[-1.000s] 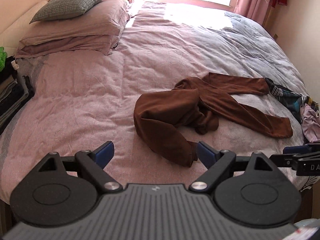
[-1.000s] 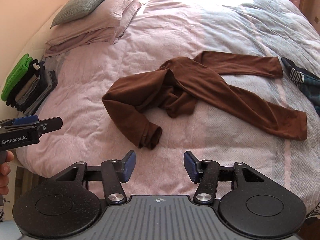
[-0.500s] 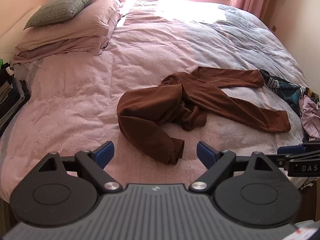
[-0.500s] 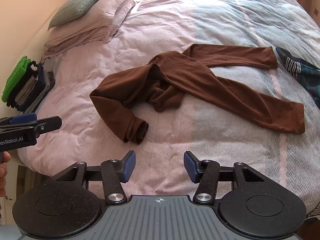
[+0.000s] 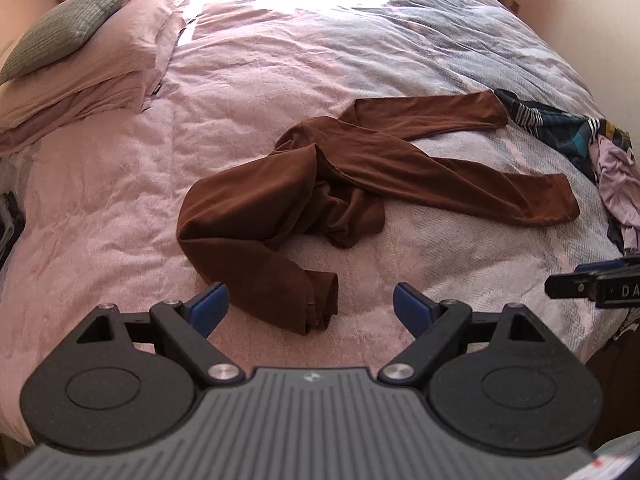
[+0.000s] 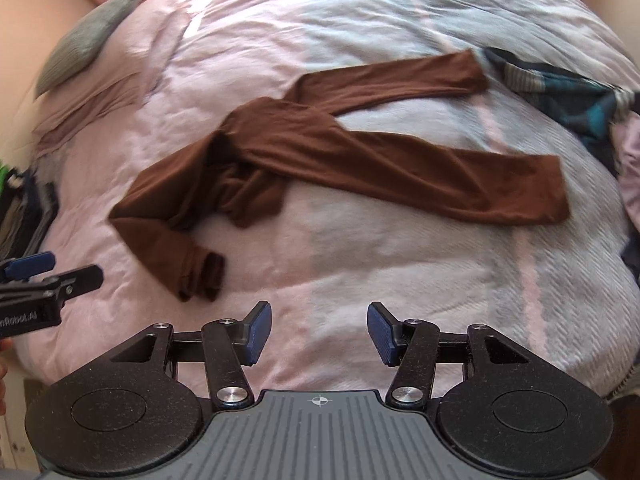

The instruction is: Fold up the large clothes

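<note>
Two grippers, both spread and holding nothing: left gripper (image 5: 310,306) wide open just short of a rolled cuff, right gripper (image 6: 318,332) parted over bare bedding. One brown long-sleeved garment (image 5: 320,200) crumpled mid-bed (image 5: 100,200), two long limbs stretched rightward, a third bent back toward the camera. Three stacked pillows (image 5: 80,64) at upper left, one grey on top. One heap of striped and pale clothes (image 5: 592,152) at the right edge; one stack of folded items (image 6: 24,208) at far left. Compared with a second ago, both views lower and closer, garment larger in frame, jaws unchanged.
</note>
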`<action>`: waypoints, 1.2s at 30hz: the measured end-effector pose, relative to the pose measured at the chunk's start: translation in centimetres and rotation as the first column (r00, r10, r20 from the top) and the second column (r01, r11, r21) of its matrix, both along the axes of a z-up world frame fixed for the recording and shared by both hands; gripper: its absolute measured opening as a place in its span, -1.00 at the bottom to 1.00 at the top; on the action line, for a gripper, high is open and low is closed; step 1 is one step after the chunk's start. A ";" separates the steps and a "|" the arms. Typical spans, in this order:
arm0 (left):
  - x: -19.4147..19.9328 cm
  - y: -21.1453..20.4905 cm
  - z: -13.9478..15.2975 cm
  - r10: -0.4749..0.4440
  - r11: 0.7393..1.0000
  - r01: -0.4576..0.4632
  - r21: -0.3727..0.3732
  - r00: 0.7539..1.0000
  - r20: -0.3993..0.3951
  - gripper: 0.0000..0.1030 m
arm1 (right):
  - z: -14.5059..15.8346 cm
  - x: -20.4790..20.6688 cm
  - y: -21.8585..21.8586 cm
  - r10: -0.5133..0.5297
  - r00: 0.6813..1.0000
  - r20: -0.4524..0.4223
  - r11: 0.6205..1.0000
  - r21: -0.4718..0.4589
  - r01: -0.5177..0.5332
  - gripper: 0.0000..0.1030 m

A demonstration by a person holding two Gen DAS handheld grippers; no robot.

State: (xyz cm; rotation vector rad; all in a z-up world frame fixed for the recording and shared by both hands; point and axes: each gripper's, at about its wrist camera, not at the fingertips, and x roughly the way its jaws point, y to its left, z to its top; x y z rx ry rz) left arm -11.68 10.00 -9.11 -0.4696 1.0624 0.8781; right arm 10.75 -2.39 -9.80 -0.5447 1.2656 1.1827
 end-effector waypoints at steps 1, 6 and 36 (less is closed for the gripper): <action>0.7 0.0 -0.6 -0.038 0.999 0.038 0.009 0.999 -0.010 0.69 | -0.3 0.9 -0.4 -0.038 0.999 0.010 0.999 -0.008 0.038 -0.02; 5.4 0.2 -4.9 -0.268 0.960 0.273 0.059 0.961 -0.071 0.68 | -1.7 5.5 -3.0 -0.229 0.972 0.049 0.971 -0.057 0.232 -0.02; 4.2 27.2 -0.4 -0.333 0.814 0.264 0.517 0.942 0.043 -0.92 | -6.4 5.6 1.7 -0.423 0.894 0.147 0.876 -0.186 0.445 -0.02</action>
